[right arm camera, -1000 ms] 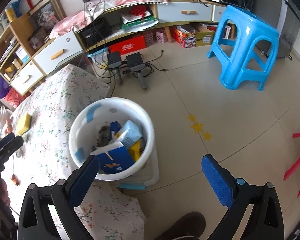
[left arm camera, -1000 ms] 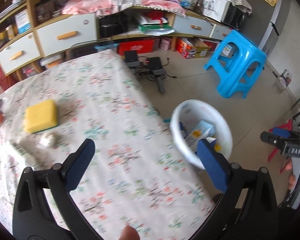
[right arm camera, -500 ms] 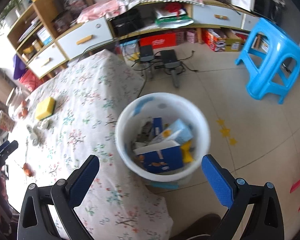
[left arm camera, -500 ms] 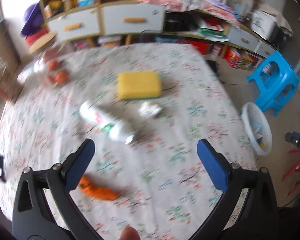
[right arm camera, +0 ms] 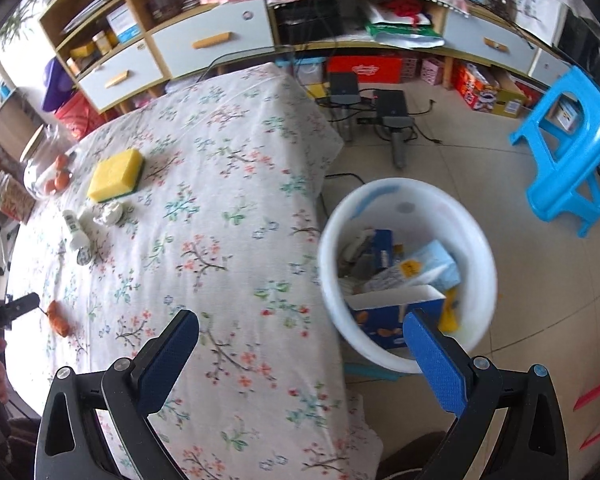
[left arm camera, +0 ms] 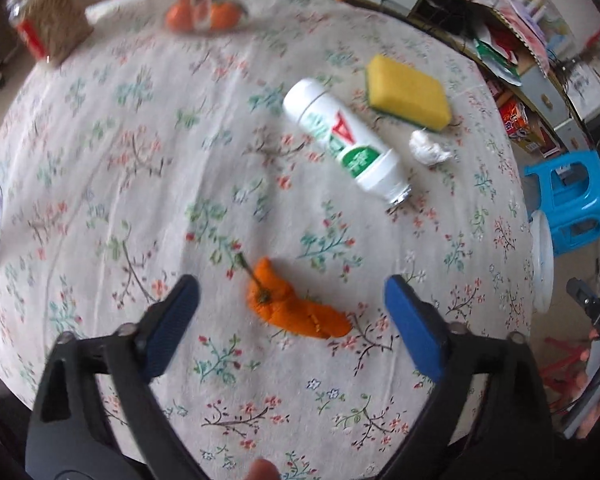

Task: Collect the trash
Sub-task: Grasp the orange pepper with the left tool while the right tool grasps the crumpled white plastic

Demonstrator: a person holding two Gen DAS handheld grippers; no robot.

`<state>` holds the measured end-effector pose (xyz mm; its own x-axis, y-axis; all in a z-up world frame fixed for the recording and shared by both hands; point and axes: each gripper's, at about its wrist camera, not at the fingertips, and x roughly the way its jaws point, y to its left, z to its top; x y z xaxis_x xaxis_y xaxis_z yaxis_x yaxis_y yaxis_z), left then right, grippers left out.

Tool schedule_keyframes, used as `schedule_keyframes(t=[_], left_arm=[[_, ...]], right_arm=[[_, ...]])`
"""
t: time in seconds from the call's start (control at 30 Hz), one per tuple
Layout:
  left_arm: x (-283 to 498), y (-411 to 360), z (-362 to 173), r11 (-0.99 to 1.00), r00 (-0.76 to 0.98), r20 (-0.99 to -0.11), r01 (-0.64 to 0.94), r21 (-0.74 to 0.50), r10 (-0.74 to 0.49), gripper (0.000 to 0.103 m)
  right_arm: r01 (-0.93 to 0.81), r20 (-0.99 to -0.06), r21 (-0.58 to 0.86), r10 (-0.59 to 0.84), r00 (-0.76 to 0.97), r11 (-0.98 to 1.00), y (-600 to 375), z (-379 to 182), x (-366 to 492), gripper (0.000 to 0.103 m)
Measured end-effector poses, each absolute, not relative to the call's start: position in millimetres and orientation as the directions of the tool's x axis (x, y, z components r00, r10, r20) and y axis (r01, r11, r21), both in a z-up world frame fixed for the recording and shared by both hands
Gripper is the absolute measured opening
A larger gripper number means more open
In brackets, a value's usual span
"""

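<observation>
Left gripper (left arm camera: 292, 304) pointing steeply down over the floral tablecloth (left arm camera: 112, 152); jaws closing, nothing gripped yet. The orange peel (left arm camera: 296, 308), stem end up-left, lies between the two blue pads, clear of both.

Right gripper (right arm camera: 300, 354) spread wide and empty, hanging over the table's near edge with the white trash bin (right arm camera: 476, 240) just to its right on the floor. Bin already holds cartons and a blue box.

Other pieces on the cloth: white bottle with green label (left arm camera: 340, 140) on its side, crumpled white paper ball (left arm camera: 428, 148) just beside the yellow sponge (left arm camera: 408, 94).

- Your step, as I read it: pick the peel.
- It lies slantwise to the pads. Roll your wrist so they close across its narrow width, not end to end.
- Go low enough to catch the flesh. The peel looks thin and limp; a high pinch may slip off.
- Mind you don't pinch the cloth with it; lift straight and check the cloth stays flat.
</observation>
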<state>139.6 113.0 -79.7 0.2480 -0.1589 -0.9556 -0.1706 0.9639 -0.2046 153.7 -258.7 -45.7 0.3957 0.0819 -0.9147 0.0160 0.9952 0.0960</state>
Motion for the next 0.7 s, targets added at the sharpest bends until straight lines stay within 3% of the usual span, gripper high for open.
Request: schedule_keyframes(t=[0.27, 0.3, 0.33, 0.7], left_arm=[[135, 118, -101, 0.943, 0.202, -0.953, -0.203, -0.265, -0.225, 0.045], [136, 117, -101, 0.941, 0.206, -0.95, -0.198, -0.275, -0.234, 0.033], [136, 117, -102, 0.937, 0.204, -0.947, -0.199, -0.288, -0.248, 0.029], [140, 118, -54, 0.964, 0.386, -0.903, -0.103, -0.247, -0.19, 0.025]], right_arm=[[-0.043, -0.922, 0.085, 0.095, 0.374, 0.995, -221, -53, 166, 0.103], [-0.05, -0.923, 0.083, 0.096, 0.372, 0.995, -216, -54, 167, 0.103], [-0.057, -0.924, 0.081, 0.096, 0.37, 0.995, -211, -56, 168, 0.103], [-0.107, -0.924, 0.109, 0.14, 0.355, 0.988, -159, -67, 191, 0.103]])
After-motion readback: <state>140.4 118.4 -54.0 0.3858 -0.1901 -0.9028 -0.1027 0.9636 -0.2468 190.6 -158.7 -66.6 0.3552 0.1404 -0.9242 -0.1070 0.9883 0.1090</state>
